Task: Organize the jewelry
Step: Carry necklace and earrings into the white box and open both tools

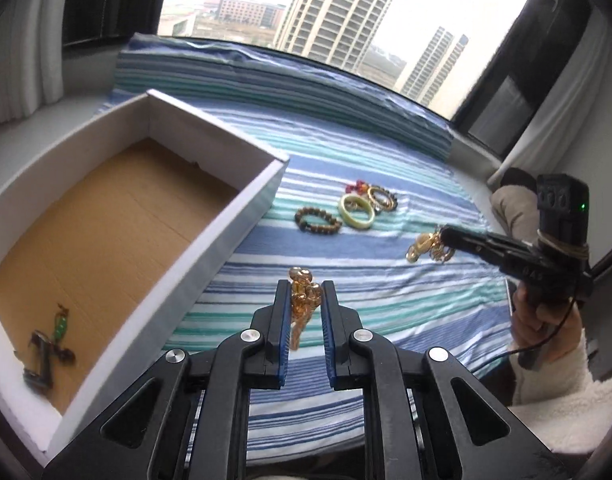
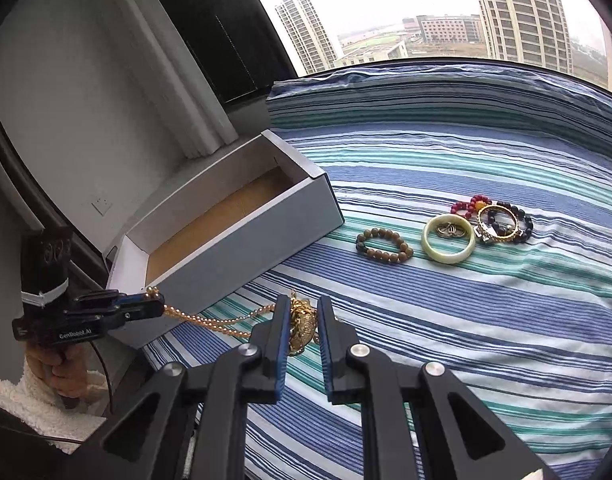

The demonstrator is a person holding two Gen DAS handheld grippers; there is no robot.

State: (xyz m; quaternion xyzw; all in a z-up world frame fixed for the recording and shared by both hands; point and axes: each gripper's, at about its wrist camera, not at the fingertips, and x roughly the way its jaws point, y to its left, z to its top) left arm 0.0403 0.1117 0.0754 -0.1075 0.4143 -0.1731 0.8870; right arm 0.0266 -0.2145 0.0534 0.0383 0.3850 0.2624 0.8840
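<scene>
Necklace [image 2: 226,322], a gold bead chain with a pendant [image 2: 304,326], hangs stretched above the striped bed [image 2: 466,340] between both tools: the left hand-held gripper [image 1: 305,300] pinches the chain end, the right hand-held gripper [image 2: 302,326] pinches the pendant. Box [image 1: 242,208] sits open just left; bracelets [image 2: 384,245] and a bangle [image 2: 448,244] lie beyond on the bed.
</scene>
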